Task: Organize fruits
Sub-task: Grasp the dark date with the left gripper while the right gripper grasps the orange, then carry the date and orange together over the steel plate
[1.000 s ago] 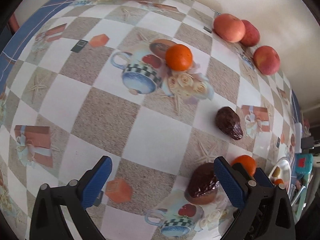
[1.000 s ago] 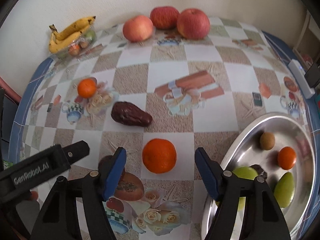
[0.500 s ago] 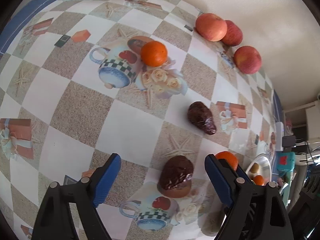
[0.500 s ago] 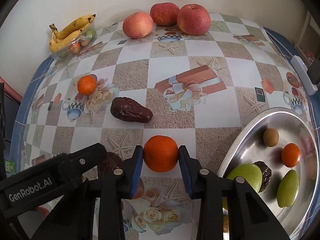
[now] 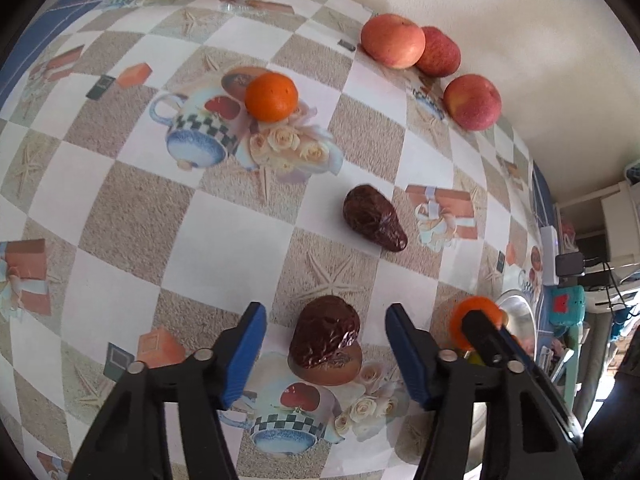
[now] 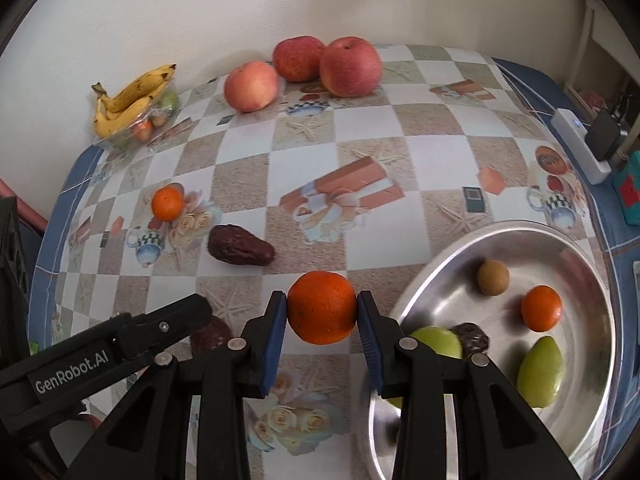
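Two pickups underway at once. Right claw point(image 6: 321, 314) pinches an orange point(image 6: 321, 307) between both pads, just clear of the cloth; the metal bowl point(image 6: 576, 248) sits right of it with a few fruits already inside. Next call: carry the orange right over the rim, then release low so it doesn't roll. Left claw point(image 5: 325, 354) has just been closing, pads not yet touching the dark wrinkled fruit point(image 5: 325, 337) that sits between them. It probably needs to finish the squeeze before lifting. Another dark fruit point(image 5: 374, 218) lies ahead of it.
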Available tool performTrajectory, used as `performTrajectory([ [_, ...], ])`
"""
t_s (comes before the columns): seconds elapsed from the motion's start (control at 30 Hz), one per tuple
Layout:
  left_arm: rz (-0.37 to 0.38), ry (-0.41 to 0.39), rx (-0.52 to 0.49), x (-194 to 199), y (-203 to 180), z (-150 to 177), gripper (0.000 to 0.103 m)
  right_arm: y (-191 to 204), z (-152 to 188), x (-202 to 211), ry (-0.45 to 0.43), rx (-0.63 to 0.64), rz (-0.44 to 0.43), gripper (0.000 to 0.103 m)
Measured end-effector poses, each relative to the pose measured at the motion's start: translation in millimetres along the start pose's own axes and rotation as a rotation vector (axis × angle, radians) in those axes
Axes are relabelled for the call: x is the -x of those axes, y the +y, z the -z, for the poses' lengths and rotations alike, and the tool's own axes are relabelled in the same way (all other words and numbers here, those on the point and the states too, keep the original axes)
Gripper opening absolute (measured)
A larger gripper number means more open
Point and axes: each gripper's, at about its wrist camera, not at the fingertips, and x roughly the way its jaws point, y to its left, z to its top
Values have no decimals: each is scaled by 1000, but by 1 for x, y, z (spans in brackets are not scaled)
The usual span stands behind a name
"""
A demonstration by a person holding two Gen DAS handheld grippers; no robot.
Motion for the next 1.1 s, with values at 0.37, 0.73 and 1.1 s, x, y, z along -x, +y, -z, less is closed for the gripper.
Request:
performTrajectory([
  [0.37,-21,30,-34,-7,-6,8,37,-5,-2,10,-16,4,8,37],
  [0.73,10,-15,-26,6,-8,2,37,-4,-2,12,-18,7,13,37],
  [1.1,61,-85,-34,36,-19,-1,37,-11,-1,32,-23,-21,26,37],
])
